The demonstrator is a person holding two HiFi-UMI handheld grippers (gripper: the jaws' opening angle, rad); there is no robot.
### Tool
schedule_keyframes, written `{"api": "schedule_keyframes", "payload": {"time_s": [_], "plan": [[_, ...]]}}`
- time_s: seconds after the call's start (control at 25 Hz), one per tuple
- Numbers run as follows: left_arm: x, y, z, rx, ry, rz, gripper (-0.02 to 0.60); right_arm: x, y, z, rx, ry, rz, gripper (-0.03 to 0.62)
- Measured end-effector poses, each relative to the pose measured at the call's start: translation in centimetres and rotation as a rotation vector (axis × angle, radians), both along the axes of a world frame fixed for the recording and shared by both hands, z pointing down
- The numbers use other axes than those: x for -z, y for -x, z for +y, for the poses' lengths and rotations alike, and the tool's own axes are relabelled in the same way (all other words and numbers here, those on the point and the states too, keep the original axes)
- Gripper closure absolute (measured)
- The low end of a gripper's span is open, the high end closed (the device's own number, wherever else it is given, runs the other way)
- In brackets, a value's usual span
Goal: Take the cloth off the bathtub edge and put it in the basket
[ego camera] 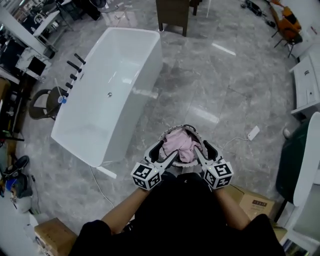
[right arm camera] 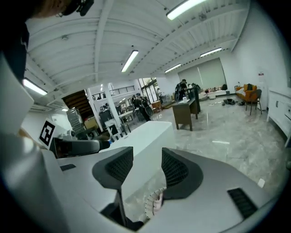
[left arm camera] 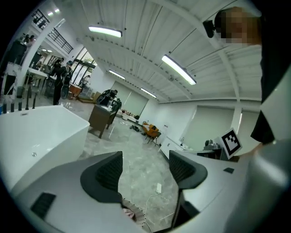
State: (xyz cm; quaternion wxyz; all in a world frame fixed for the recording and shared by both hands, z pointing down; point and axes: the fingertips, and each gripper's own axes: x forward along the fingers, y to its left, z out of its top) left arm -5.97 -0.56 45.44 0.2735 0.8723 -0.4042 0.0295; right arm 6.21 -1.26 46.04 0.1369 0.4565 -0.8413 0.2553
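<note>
The pink cloth (ego camera: 181, 145) lies bunched inside the round wicker basket (ego camera: 200, 137) on the floor just in front of me. A white bathtub (ego camera: 114, 90) stands to the upper left, its rim bare. My left gripper (ego camera: 162, 148) hovers over the basket's left side, jaws apart and empty. My right gripper (ego camera: 202, 147) hovers over its right side, jaws apart too. In the left gripper view the gripper (left arm camera: 145, 170) points out across the room, with the basket rim (left arm camera: 136, 214) below. The right gripper view shows the gripper (right arm camera: 148, 169), the tub (right arm camera: 145, 136) and the cloth (right arm camera: 158, 199).
A dark wooden cabinet (ego camera: 173, 14) stands beyond the tub. A white power strip (ego camera: 253, 132) with its cord lies right of the basket. Cardboard boxes (ego camera: 252, 202) sit at my right and lower left. A chair (ego camera: 42, 102) stands left of the tub, white furniture (ego camera: 307, 82) at right.
</note>
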Motion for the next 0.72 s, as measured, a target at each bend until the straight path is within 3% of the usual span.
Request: {"api": "schedule_keyframes", "payload": {"time_s": [0.2,0.36,0.4,0.52,0.56,0.72], "plan": [[8.5,2.8,-1.9,-0.012,-0.199,0.049,0.268,6.7,2.9,-0.2,-0.089,-0.116,-0.014,0.401],[15.1,3.0,-3.0,-0.081,-0.320,0.084,0.278,11.7,4.6,-0.8,-0.115,-0.236,0.005,0.401],[16.3,2.8,-3.1,-0.103,-0.342,0.079,0.301,13.0,4.8,-0.9,-0.131,-0.256,0.014,0.401],[19.3,1.9,-2.9,-0.163,-0.414,0.111,0.509,15.1,4.5,-1.0,-0.187,-0.307,0.005,0.401],[20.0,1.6,-2.7,-0.179,-0.434,0.122,0.550,15.4,4.4,-0.9,-0.208,-0.317,-0.006,0.401],[19.3,1.4,-2.3,-0.199,-0.409,0.020,0.566,16.3,4.5,0.1,-0.276,-0.348,-0.022,0.432]]}}
